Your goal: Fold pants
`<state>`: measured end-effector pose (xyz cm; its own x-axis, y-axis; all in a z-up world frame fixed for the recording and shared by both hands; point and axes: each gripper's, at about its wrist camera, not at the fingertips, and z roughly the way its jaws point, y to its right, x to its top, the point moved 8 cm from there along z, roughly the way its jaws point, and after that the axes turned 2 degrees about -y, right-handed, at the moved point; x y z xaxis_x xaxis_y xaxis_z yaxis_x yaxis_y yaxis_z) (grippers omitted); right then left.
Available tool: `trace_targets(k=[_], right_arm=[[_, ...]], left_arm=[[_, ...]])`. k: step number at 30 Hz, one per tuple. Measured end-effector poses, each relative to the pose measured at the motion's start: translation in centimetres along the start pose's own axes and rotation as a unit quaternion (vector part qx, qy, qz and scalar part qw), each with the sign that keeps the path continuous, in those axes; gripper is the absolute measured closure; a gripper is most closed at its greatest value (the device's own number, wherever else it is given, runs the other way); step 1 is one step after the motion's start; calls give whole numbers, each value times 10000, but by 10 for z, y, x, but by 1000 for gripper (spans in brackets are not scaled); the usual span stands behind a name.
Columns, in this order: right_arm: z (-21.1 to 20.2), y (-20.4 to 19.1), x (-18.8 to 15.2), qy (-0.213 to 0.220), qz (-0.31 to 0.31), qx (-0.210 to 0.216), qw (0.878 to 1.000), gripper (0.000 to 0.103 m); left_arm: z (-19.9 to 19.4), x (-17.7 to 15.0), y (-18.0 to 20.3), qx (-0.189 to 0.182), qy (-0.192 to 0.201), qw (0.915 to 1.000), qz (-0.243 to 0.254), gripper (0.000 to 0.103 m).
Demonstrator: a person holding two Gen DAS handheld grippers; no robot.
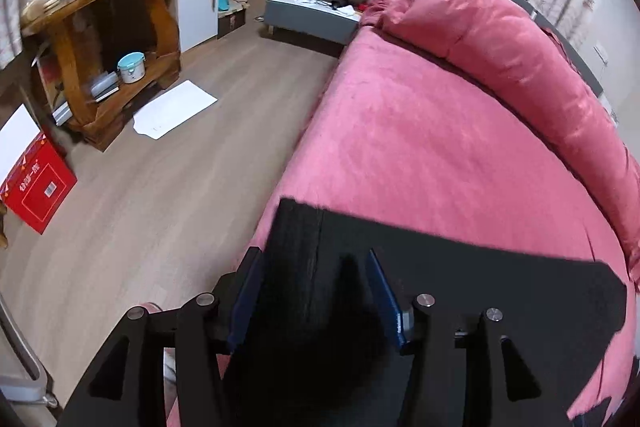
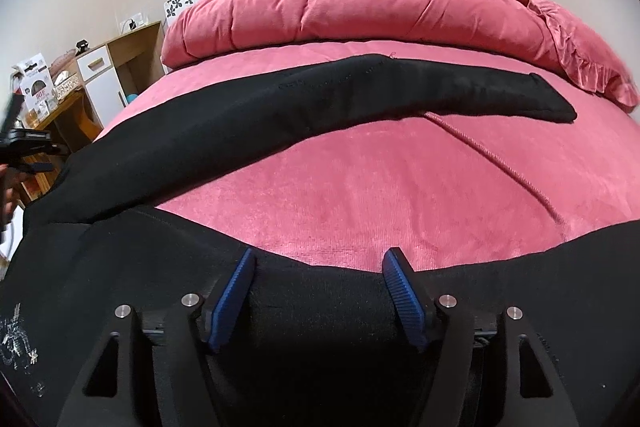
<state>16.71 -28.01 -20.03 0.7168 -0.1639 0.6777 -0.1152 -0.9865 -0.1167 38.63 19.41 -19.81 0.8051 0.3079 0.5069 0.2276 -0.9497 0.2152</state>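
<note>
A: Left wrist view first. Far left of the frame is just floor and a wooden shelf unit [image 1: 100, 67], skipping that. Lower middle, the left gripper [image 1: 316, 303] is hovering over one end of the black pants [image 1: 460, 279], at the near edge of the bed [image 1: 400, 131].

B: Is the left gripper closed on anything?

A: No. Its jaws are standing apart, dark cloth showing between them and a fold line just left of centre, pads not pressing.

B: Right wrist view?

A: At the left edge the left gripper [image 2: 28, 151] is showing again, beside the pants' end. One leg of the pants [image 2: 320, 99] is stretching from lower left up to upper right across the pink cover. The other leg is running along the bottom of the frame under the right gripper [image 2: 318, 301]. That one is open too, cloth between the blue pads but no pinch.

B: Step in hand?

A: Looks like they are getting ready to grab one leg and bring it onto the other. The legs are splayed wide, so not folded yet.

B: Tips?

A: I'd say pinch both layers at the hem end and the mid-leg, lifting together so the cloth isn't dragging on the fuzzy cover. Line the edges up against the far leg before letting go. Watch the pink cord [image 2: 492, 159] at right, it could snag.
</note>
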Motion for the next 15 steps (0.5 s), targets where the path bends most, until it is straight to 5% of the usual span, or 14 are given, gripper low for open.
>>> trace_targets(k=[4, 9, 15], right_arm=[[0, 1, -2, -2, 48, 84, 10000, 32], [2, 1, -3, -2, 92, 167, 9998, 31], [3, 1, -3, -1, 121, 210, 9997, 30]], left_arm=[[21, 13, -9, 299, 22, 9995, -74, 49], [42, 9, -11, 83, -227, 9994, -253, 50], [27, 6, 10, 461, 81, 9975, 522, 96]])
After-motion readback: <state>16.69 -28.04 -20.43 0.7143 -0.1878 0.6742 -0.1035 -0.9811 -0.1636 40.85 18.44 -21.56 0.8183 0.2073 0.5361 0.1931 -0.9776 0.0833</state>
